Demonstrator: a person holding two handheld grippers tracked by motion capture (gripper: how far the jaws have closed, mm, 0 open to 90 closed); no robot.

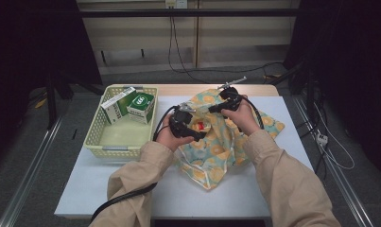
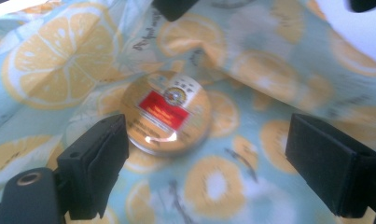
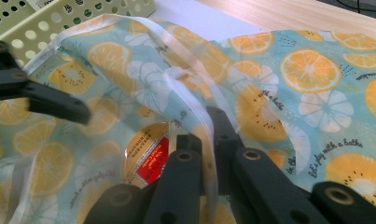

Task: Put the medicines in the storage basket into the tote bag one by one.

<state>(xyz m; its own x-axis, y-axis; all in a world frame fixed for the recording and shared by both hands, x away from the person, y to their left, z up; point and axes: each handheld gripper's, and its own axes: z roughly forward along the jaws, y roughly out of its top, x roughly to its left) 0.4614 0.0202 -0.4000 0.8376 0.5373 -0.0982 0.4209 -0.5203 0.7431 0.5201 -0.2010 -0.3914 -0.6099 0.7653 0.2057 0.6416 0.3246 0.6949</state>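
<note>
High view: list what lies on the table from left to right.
Yellow basket holding two green-and-white boxes → left gripper → right gripper → fruit-print bag, reaching farthest right.
</note>
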